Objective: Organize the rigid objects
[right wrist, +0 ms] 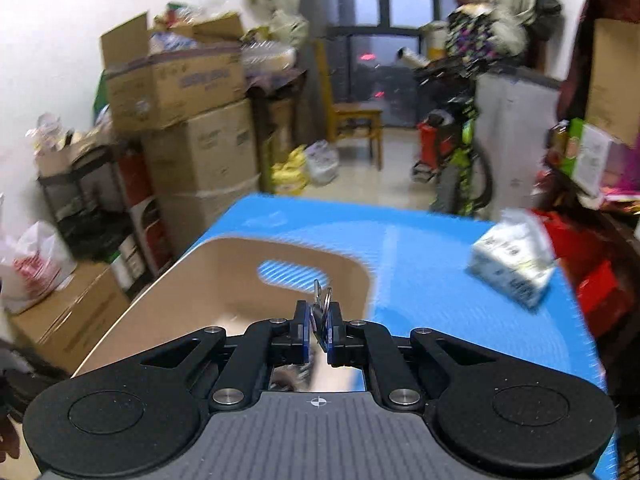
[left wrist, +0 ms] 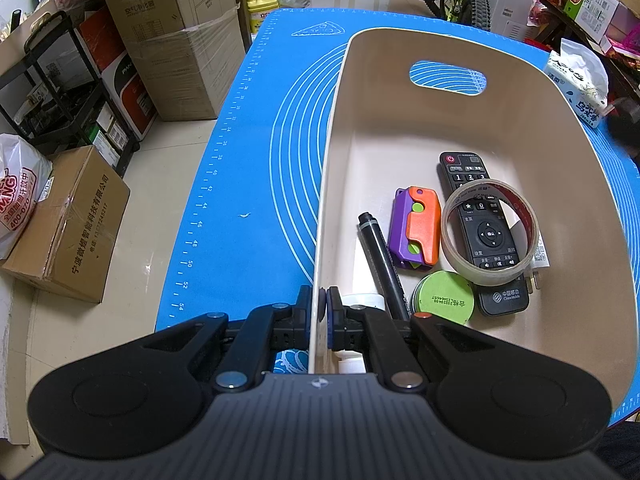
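Black jaws of the left gripper (left wrist: 319, 307) pinch the thin, smooth wall of the cream plastic bin (left wrist: 520, 92). Inside lie a flat black remote (left wrist: 486, 236), a clear tape ring (left wrist: 452, 236), a black marker (left wrist: 380, 256), a round green tin (left wrist: 442, 296) and a purple-orange toy (left wrist: 416, 228). Above the bin, the right gripper (right wrist: 319, 330) squeezes shiny metal keys (right wrist: 320, 300) over the blue mat (right wrist: 420, 260).

Left hand-held gripper (left wrist: 319, 312) clamping beige bin (left wrist: 520, 92) wall, remote (left wrist: 482, 232) inside
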Action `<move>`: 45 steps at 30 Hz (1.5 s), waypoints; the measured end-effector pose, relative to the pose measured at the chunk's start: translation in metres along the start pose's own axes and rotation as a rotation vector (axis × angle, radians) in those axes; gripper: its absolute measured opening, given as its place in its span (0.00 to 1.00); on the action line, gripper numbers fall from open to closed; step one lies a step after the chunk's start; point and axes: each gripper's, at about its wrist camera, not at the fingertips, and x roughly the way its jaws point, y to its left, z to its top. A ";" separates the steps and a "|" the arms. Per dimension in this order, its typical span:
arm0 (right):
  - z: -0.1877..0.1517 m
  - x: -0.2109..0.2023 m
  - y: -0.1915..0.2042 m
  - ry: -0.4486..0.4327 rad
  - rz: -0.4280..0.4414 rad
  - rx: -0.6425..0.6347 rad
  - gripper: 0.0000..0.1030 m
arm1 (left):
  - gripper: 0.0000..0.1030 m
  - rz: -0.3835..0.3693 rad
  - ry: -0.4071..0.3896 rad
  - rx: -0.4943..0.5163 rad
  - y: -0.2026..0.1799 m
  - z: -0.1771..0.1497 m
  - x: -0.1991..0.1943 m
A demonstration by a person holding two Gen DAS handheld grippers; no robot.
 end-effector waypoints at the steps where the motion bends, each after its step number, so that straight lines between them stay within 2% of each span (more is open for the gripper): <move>1: -0.004 0.005 0.006 0.020 0.009 -0.007 0.18 | 0.08 0.000 0.000 0.000 -0.001 0.000 0.000; 8: -0.028 0.035 0.034 0.196 0.048 -0.040 0.18 | 0.08 0.002 -0.002 -0.001 -0.001 0.000 0.001; 12: -0.035 0.047 0.037 0.267 0.035 -0.041 0.18 | 0.08 0.005 -0.002 -0.002 0.000 0.000 0.000; 15: -0.034 0.042 0.035 0.253 0.042 -0.046 0.21 | 0.10 0.012 -0.007 -0.003 0.000 0.000 -0.002; 17: -0.031 0.033 0.031 0.229 0.054 -0.037 0.40 | 0.15 0.026 -0.015 -0.004 0.000 -0.001 -0.005; 18: -0.027 0.028 0.030 0.213 0.056 -0.027 0.44 | 0.28 0.038 -0.022 -0.004 0.000 -0.001 -0.007; 19: -0.025 0.022 0.028 0.199 0.054 -0.016 0.51 | 0.45 0.052 -0.030 -0.005 0.000 -0.001 -0.010; 21: -0.020 0.007 0.022 0.172 0.060 0.007 0.57 | 0.56 0.078 -0.060 -0.007 0.000 -0.002 -0.020; 26: -0.014 -0.032 0.010 0.127 0.047 0.033 0.73 | 0.66 0.085 -0.122 -0.001 -0.008 -0.006 -0.051; 28: -0.014 -0.047 0.004 0.114 0.038 0.045 0.77 | 0.73 0.088 -0.147 0.015 -0.016 -0.009 -0.063; 30: -0.016 -0.061 -0.001 0.108 0.033 0.058 0.78 | 0.76 0.091 -0.167 0.024 -0.023 -0.013 -0.077; 39: -0.033 -0.130 -0.026 0.070 0.001 0.089 0.85 | 0.76 0.072 -0.244 0.037 -0.058 -0.035 -0.139; 45: -0.044 -0.175 -0.046 0.062 -0.009 0.119 0.86 | 0.76 0.085 -0.276 0.053 -0.085 -0.055 -0.173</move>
